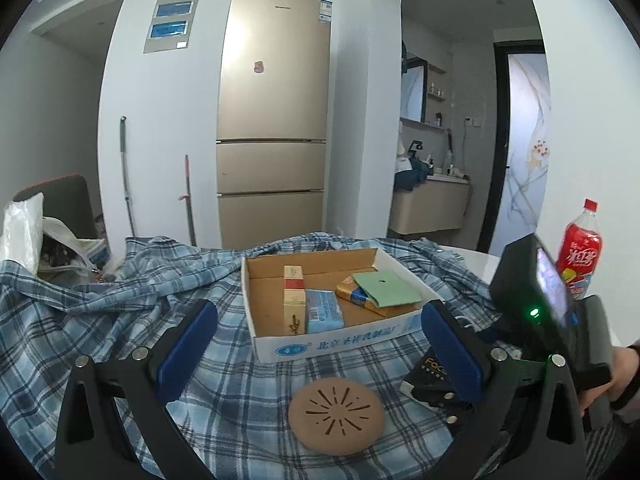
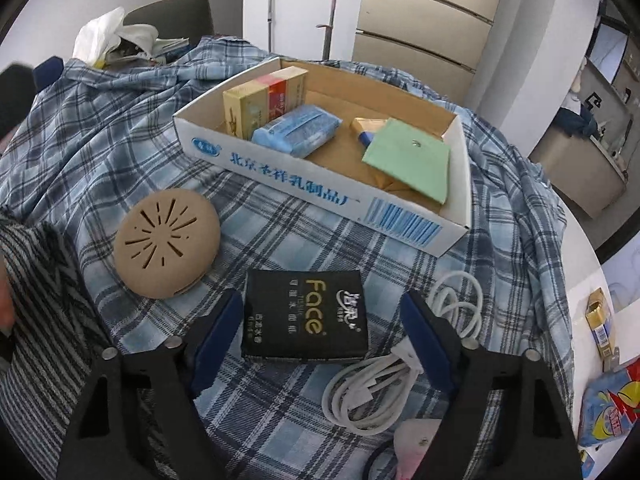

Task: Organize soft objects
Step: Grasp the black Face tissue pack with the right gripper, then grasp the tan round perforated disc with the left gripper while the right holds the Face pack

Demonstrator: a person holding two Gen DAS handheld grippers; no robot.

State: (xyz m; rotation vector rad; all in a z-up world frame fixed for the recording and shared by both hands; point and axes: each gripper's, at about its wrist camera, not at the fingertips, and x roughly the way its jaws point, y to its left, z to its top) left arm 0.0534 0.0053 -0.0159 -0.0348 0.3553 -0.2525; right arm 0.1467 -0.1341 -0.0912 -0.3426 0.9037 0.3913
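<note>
Black tissue pack (image 2: pixel 306 314) flat on plaid cloth (image 2: pixel 120 140), long axis toward box (image 2: pixel 320 184)

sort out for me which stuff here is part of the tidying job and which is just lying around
Part of the job:
- black tissue pack, between the right hand-held gripper pads
- blue tissue pack in the cardboard box
- green pouch
- tan round pad

Lying about:
- white cable
- red drink bottle
- plaid cloth
</note>
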